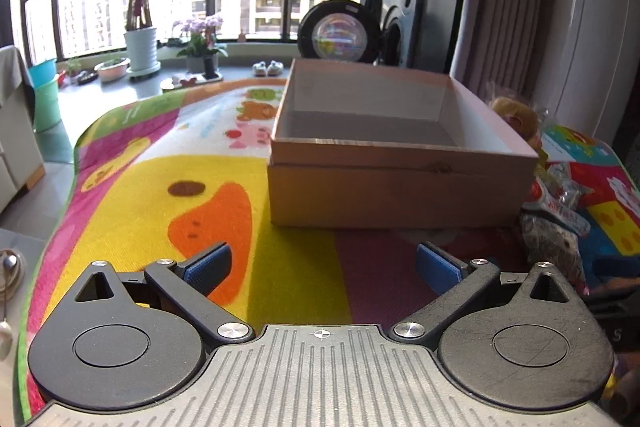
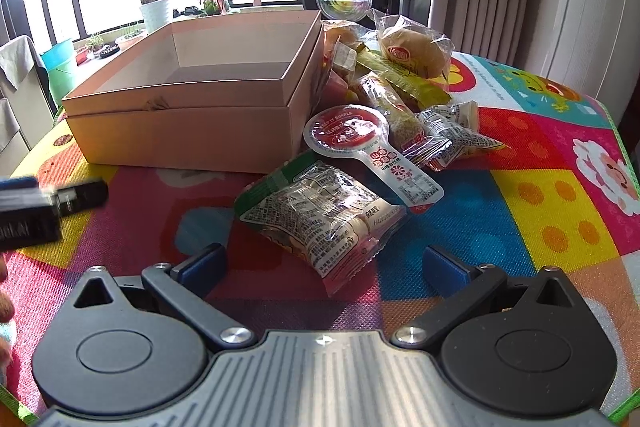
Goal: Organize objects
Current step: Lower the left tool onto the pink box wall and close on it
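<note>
The right gripper (image 2: 324, 263) hangs low over the tabletop (image 2: 520, 211) with its blue-padded fingers spread wide and nothing between them. Just ahead of it, slightly left of centre, lies a clear snack packet (image 2: 320, 215) with a green end. Touching that packet's far side is a round red-lidded cup with a long tab (image 2: 360, 143), and beyond it a heap of wrapped snacks, topped by a bagged bun (image 2: 412, 47), lies against the right wall of an open cardboard box (image 2: 180, 131).

The left gripper (image 1: 322, 267) is likewise wide apart and empty, above the colourful mat (image 1: 160, 163). The box (image 1: 400, 191) stands ahead and a little right of it, its inside bare. The snack pile (image 1: 556, 223) shows at the box's right side.
</note>
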Demonstrator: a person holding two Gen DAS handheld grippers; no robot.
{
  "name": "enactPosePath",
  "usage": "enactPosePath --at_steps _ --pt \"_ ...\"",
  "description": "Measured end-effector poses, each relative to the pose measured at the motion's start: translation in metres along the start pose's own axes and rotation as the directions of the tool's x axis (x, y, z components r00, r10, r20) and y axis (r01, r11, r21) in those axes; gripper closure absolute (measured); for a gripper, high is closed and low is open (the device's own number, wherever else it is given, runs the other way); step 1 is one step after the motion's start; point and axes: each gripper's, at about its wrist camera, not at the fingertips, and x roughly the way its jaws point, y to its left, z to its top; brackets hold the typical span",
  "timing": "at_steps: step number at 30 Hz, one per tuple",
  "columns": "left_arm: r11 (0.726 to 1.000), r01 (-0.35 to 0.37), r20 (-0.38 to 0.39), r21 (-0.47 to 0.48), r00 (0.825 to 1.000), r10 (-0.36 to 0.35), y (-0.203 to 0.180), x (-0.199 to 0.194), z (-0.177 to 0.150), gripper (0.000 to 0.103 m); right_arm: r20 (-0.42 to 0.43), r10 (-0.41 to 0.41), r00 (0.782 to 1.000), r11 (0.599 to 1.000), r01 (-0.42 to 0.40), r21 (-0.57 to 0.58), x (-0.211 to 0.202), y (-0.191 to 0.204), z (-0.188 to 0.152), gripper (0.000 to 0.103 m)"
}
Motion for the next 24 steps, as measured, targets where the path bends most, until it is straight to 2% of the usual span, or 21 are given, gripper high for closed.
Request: enactPosePath --at_steps 4,5,10,13,15,17,19,21,23,24 --pt "0.998 -0.041 0.131 -0.052 0.99 0.047 0.025 0.004 0.04 0.001 -0.031 0.0 1.0 1.0 0.0 0.002 0.001 0.0 0.004 0.0" --pt "0.998 -0.04 0.144 -0.051 0.988 0.047 0.029 0.008 0.048 0.001 -0.034 -0.001 0.999 1.0 0.001 0.002 0.001 0.0 0.004 0.0" --pt "1.0 0.003 0.054 -0.03 0.999 -0.001 0.035 0.045 0.08 0.001 -0.02 0.003 1.0 1.0 -0.003 -0.009 0.0 0.001 0.002 0.0" --pt "0.999 0.052 0.013 -0.015 0.999 -0.052 0.032 0.07 0.088 0.001 0.002 0.005 1.0 1.0 -0.005 -0.012 -0.002 0.001 -0.001 0.0" --pt "0.998 0.056 -0.007 -0.014 0.998 -0.056 0.032 0.084 0.089 0.002 -0.006 0.014 1.0 1.0 -0.014 -0.013 -0.003 0.0 0.001 0.0" --pt "0.999 0.045 -0.023 -0.024 0.999 -0.045 0.033 0.097 0.089 0.012 -0.021 0.049 0.999 0.999 -0.049 -0.022 -0.006 0.001 0.003 0.0" --pt "0.999 0.027 -0.04 -0.025 0.999 -0.028 0.031 0.105 0.088 0.048 0.018 0.062 0.998 0.998 -0.061 -0.035 -0.016 0.003 0.003 0.0" --pt "1.0 0.006 -0.042 -0.02 0.999 -0.007 0.032 0.11 0.086 0.057 0.085 0.036 0.996 0.996 -0.028 -0.087 -0.029 0.009 0.003 0.0" --pt "0.999 0.028 -0.052 -0.044 0.998 -0.03 0.036 0.114 0.082 0.059 0.153 0.016 0.988 0.99 0.006 -0.144 -0.041 0.013 0.003 0.0" --pt "0.997 0.054 -0.066 -0.063 0.996 -0.058 0.039 0.116 0.08 0.072 0.172 0.011 0.985 0.986 0.019 -0.167 -0.045 0.014 0.004 0.0"
